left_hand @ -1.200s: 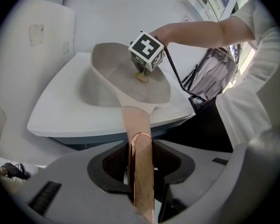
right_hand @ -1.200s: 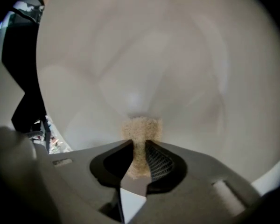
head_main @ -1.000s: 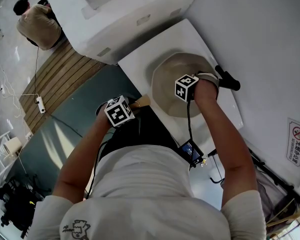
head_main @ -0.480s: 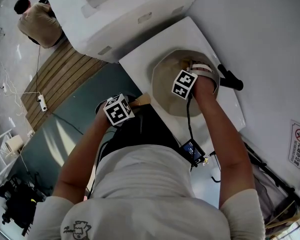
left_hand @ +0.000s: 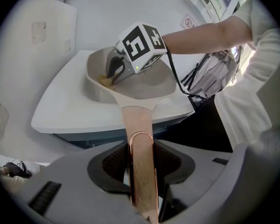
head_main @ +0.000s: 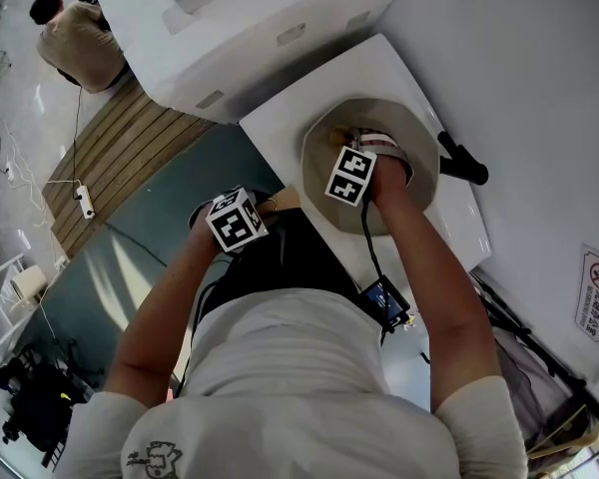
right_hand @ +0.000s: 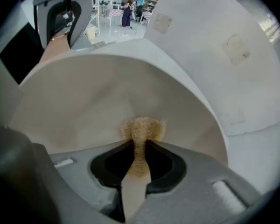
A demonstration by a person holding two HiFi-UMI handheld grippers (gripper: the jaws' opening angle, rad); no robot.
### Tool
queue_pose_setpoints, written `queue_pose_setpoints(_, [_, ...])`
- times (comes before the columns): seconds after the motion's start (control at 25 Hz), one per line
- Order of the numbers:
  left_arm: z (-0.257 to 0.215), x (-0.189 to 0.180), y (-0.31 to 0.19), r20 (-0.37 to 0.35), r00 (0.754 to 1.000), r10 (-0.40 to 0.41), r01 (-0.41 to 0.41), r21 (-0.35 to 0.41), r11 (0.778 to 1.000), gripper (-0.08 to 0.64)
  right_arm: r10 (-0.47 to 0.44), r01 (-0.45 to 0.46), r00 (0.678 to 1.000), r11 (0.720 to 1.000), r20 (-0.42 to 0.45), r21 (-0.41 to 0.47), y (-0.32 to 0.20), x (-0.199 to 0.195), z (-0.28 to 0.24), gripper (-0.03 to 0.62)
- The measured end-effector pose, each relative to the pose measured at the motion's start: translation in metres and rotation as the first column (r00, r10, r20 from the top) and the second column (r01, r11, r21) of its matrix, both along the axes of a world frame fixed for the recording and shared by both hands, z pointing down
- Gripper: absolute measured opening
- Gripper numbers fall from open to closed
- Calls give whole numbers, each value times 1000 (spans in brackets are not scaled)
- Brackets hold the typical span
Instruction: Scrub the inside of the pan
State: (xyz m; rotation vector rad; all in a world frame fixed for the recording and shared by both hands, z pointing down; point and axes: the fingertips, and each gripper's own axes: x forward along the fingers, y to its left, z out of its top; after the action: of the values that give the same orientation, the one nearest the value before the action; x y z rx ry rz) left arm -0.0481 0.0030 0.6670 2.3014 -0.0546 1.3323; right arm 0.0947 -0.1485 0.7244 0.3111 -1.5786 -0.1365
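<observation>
White counter (head_main: 290,118), rounded corner, set against a pale wall. A big white housing (head_main: 250,18) stands at its far left. A person (head_main: 75,43) sits well apart on the floor side. A black object (head_main: 464,160) lies on the counter just beside the pan's right rim; can't identify it.

Pan (head_main: 416,138): beige, wide, sits on the counter. Its handle (left_hand: 136,120) sticks out off the near-left edge.

Left gripper (left_hand: 141,157): jaws clamped on the handle partway along it. The handle's long axis runs straight out along the jaws toward the bowl, so this hand steadies the pan.

Right gripper (right_hand: 140,146): jaws closed on a tan sponge (right_hand: 141,127). Its frayed end pokes out past the tips and presses on the pan's inner wall. In the head view this gripper is inside the bowl, at the left and far part of it.

Contents: only the sponge and the right jaws. No liquid, suds or food that I can make out; the inner surface reads matte and even.

Key relation: the unscrubbed area lies mostly right and near of the sponge. The right hand is the only one in reach. Judgement: scrub under way, and the next stroke needs a sweep across the floor toward the near-right wall while the handle grip resists twist.
</observation>
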Motion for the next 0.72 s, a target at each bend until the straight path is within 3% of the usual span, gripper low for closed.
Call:
queue_pose_setpoints(0.32, [2, -1, 0, 10, 1000, -1, 1, 9, 1000, 152, 47, -21, 988, 985, 146, -174, 41, -27, 0, 78])
queue_pose_setpoints(0.56, [1, 0, 2, 6, 1000, -2, 2, 3, 1000, 152, 82, 0, 974, 930, 210, -366, 87, -35, -8, 83])
queue_pose_setpoints(0.72, [2, 2, 3, 5, 1000, 12, -12, 7, 1000, 151, 89, 1, 980, 897, 181, -442, 108, -28, -11, 83])
